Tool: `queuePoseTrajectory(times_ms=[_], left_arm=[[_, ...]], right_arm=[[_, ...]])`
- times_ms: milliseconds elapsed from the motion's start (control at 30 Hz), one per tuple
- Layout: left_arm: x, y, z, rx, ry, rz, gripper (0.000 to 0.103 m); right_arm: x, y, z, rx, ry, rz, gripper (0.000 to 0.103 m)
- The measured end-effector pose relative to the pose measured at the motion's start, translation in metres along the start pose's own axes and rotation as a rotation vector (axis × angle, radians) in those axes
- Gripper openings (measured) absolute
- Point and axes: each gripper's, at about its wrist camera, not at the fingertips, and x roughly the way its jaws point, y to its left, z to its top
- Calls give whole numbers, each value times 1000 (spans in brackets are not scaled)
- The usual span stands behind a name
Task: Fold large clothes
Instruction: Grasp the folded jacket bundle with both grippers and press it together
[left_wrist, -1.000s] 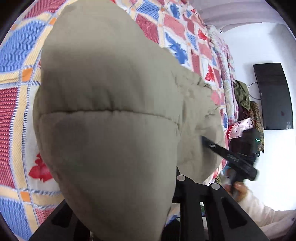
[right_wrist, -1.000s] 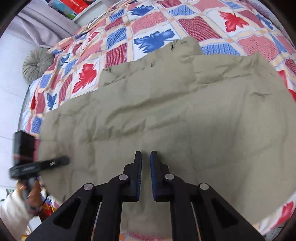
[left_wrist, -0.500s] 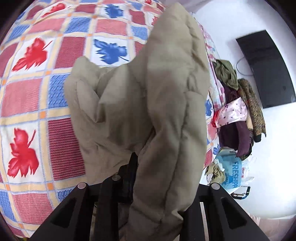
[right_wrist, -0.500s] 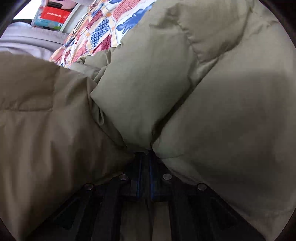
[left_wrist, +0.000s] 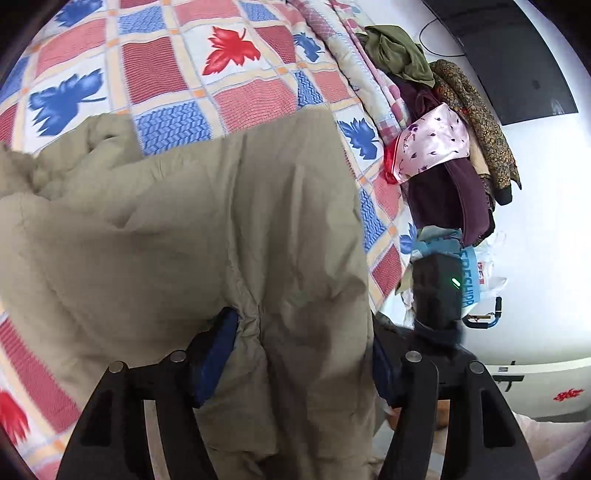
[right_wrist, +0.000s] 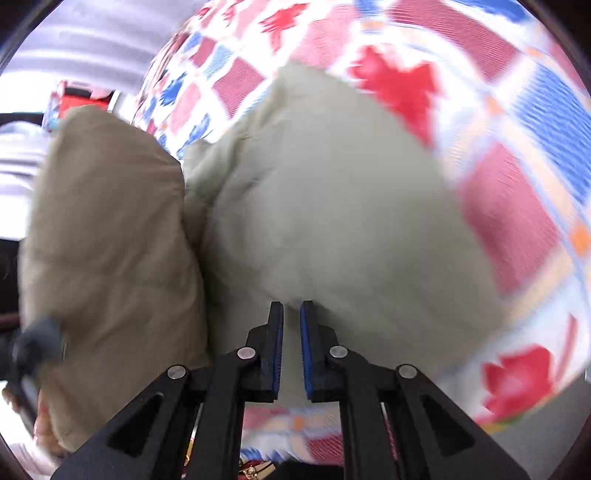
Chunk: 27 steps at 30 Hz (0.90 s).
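A padded olive jacket (left_wrist: 184, 240) lies bunched on the patchwork bedspread (left_wrist: 236, 55). My left gripper (left_wrist: 303, 332) has its jaws opening wide, and a hanging fold of the jacket runs loosely between the blue pads (left_wrist: 218, 350). In the right wrist view the jacket (right_wrist: 332, 221) mounds on the bed and a raised flap (right_wrist: 107, 240) stands at the left. My right gripper (right_wrist: 291, 306) shows only a narrow gap that is opening slightly, its tips pinching a pucker of the jacket. The right gripper's black body (left_wrist: 439, 291) shows beside the bed edge.
A pile of clothes (left_wrist: 443, 147) hangs at the bed's right edge, with a blue printed bag (left_wrist: 469, 280) below it. A black screen (left_wrist: 517, 74) is on the white wall. A hand (right_wrist: 44, 428) and the blurred left gripper (right_wrist: 37, 347) sit at the lower left.
The left gripper swung the jacket flap across the bed, rolled, and its jaws spread apart. The right gripper pinched the jacket and swept sideways; the view is now blurred.
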Motion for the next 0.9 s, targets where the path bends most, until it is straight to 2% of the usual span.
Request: queuePoseTrajectory(times_ms=[100,167,200,233,267,300,467,567,667,767,867,900], left_arm=[[33,18,12,-51,24,-36,66],[52,25,16,-92,39,-60,66],[59,29,10,-101,43,-61,66],[63,30,12,-104,44,-58,66],[67,28,13,-101,48,-48,66],[71,24,15,-92,53,-36,66],[86,20,24,-52,89,0,66],[89,22,26,-52,95,-2,66],[83,20,31,-57,67,-1,66],[60,11,34,-28,-24,9,66],[19,4,30,33,-157,86,66],[4,4,27,47,-208,122,66]], right_arm=[[-14,-18,-11,30,9,-1,11],[-25,-25,-17,24,14,-12,15],[-29,-26,-22,20,15,-5,34],[-34,-25,-26,14,11,9,71],[-39,-22,-29,5,2,24,87],[-46,-20,-31,-9,-12,49,93],[-61,2,-36,-78,-4,239,93],[-56,23,-40,-120,28,318,93],[-36,36,-40,-135,53,307,93],[-11,37,-41,-112,82,270,90],[9,38,-38,-110,96,211,73],[13,40,-37,-117,94,185,54]])
